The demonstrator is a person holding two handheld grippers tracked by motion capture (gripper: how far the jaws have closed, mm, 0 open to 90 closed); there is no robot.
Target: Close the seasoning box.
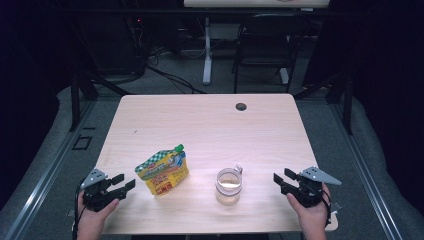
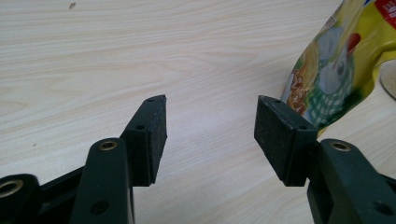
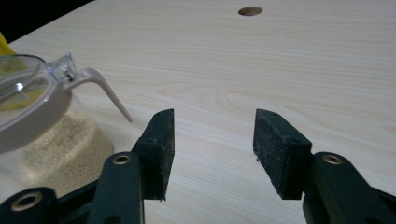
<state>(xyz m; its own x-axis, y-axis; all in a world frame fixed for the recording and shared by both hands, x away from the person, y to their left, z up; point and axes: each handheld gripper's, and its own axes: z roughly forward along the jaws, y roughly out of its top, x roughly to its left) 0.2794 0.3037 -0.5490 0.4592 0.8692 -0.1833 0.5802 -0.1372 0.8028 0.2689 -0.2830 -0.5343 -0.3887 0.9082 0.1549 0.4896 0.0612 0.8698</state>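
We judge this the opening step, both tools poised before any grasp. Our left gripper rests at about eight o'clock on the table, jaws spread wide and empty, with the yellow pouch just beside it toward two o'clock. Our right gripper sits at four o'clock, equally agape and holding nothing, well apart from the lidded jar of pale grains at six. Next, each likely needs to close in: left on the pouch, right on the jar.
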